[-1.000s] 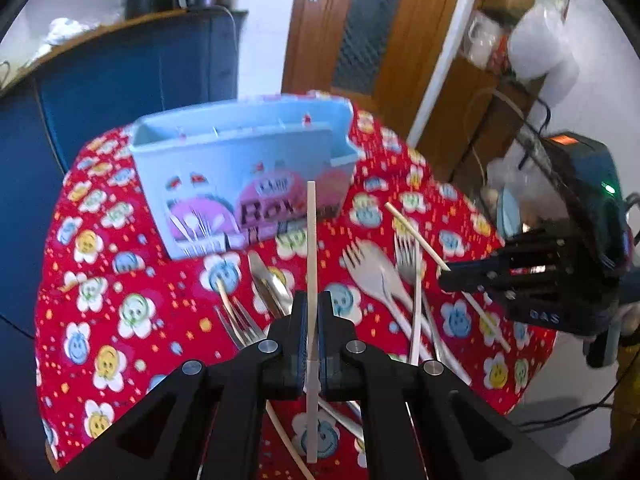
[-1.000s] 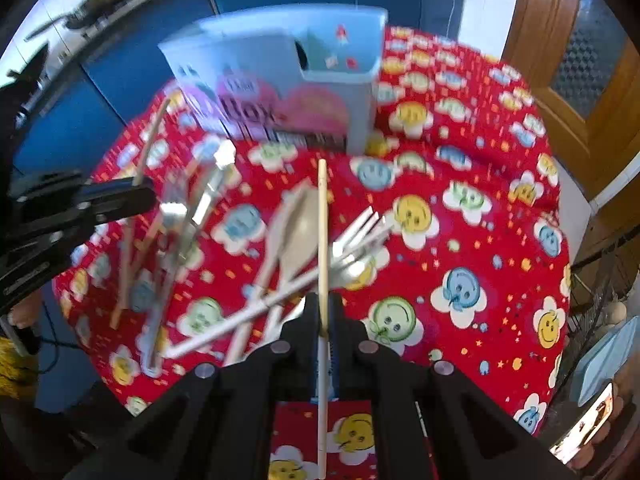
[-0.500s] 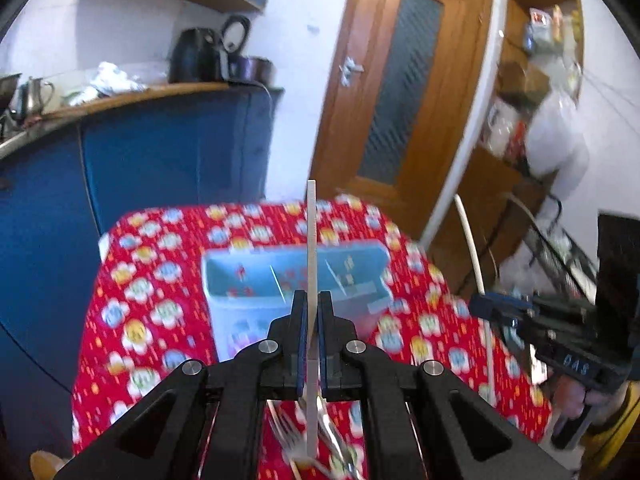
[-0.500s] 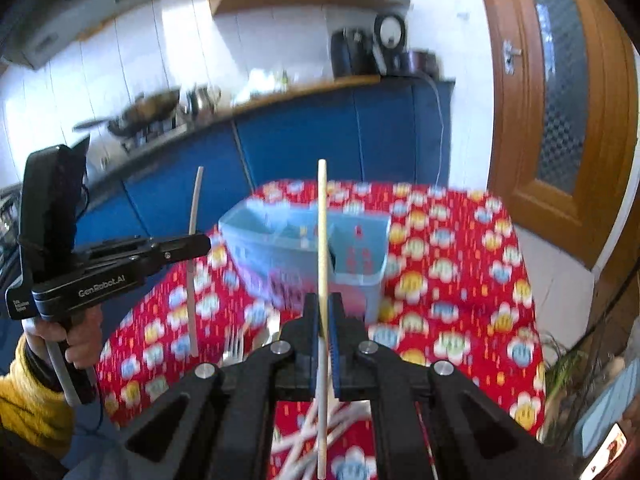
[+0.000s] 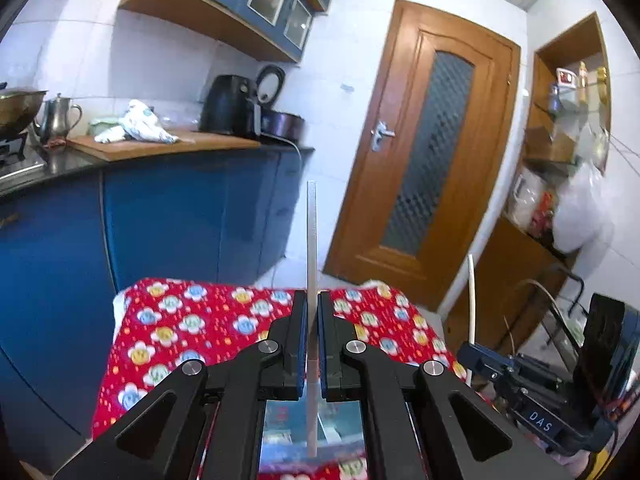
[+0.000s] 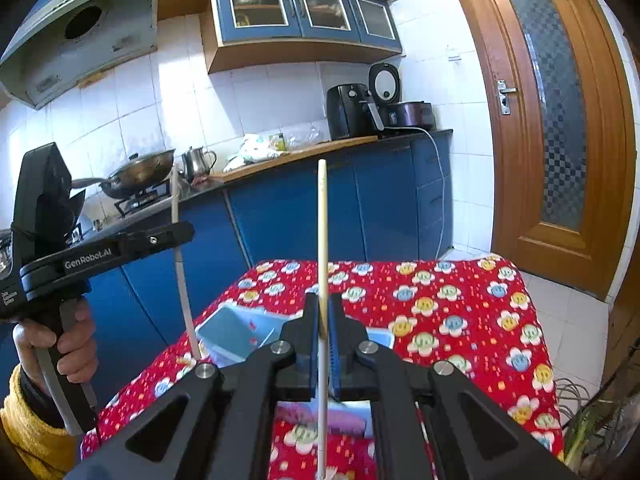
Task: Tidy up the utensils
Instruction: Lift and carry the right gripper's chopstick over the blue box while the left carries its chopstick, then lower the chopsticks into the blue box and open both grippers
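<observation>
Left wrist view first: the left gripper [image 5: 312,344] has its jaws pinched narrow on a pale chopstick [image 5: 311,248], which stands nearly upright, its top rising against the blue cabinets [image 5: 180,220] and its lower end dropping below the fingers toward the light blue utensil box [image 5: 312,436]. Only a strip of that box shows between the gripper's arms, directly underneath. The vertical hold looks deliberate: a stick held on end can be lowered straight into a narrow slot. Under the box lies the red flowered tablecloth [image 5: 188,320]. Further right in this view, the right gripper [image 5: 476,356] appears from the side with a second chopstick [image 5: 472,300] standing up out of it.

Right wrist view, again from the left: the person's left hand [image 6: 60,344], in a yellow sleeve, grips the handle of the left gripper [image 6: 180,236], and its chopstick [image 6: 182,272] slants down so that its lower tip sits just beside the near left corner of the box [image 6: 236,332]; whether it is inside the rim I cannot tell. At centre, the right gripper [image 6: 323,344] is closed tight on its own chopstick [image 6: 322,240], also upright, with the box just beyond and below the fingertips.

Both sticks appear poised for dropping into the box, neither yet released. The remaining utensils are out of sight.
</observation>
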Demonstrator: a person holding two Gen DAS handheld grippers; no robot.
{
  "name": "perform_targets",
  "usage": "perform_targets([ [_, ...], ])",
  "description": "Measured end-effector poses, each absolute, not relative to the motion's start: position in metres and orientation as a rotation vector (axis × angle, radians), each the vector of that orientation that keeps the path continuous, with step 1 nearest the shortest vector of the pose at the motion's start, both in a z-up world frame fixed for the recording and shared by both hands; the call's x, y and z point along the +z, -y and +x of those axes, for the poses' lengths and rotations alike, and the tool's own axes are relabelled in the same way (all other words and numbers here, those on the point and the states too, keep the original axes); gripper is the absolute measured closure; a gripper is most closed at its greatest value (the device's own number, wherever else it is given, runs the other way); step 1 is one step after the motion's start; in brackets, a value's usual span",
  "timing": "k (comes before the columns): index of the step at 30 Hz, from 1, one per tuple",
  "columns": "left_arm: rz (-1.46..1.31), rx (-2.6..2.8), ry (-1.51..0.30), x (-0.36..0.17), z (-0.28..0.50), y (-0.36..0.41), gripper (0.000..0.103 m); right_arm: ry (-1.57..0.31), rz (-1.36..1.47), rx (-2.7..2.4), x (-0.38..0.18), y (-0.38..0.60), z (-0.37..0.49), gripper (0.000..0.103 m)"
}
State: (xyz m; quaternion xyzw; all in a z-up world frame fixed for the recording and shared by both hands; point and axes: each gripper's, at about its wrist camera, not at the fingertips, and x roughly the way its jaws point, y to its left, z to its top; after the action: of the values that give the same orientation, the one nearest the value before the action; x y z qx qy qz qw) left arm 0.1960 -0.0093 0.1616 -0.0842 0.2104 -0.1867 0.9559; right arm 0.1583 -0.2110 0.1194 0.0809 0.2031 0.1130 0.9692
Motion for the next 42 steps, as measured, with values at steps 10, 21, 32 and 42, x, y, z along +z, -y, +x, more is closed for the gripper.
perform_targets([
  [10, -0.089, -0.317, -0.373, 0.125, 0.214, 0.023, 0.099, -0.300, 0.110, 0.178, 0.097, 0.209, 0.196, 0.097],
  [21, -0.085, -0.332, -0.413, 0.079, 0.224, 0.022, 0.099, -0.325, 0.101, 0.181, 0.064, 0.203, 0.210, 0.097],
  [32, -0.054, -0.351, -0.482, 0.067, 0.220, 0.028, 0.096, -0.387, 0.084, 0.182, 0.055, 0.200, 0.202, 0.096],
  [42, -0.046, -0.367, -0.513, 0.073, 0.205, 0.026, 0.080, -0.388, 0.098, 0.188, 0.069, 0.200, 0.192, 0.066],
])
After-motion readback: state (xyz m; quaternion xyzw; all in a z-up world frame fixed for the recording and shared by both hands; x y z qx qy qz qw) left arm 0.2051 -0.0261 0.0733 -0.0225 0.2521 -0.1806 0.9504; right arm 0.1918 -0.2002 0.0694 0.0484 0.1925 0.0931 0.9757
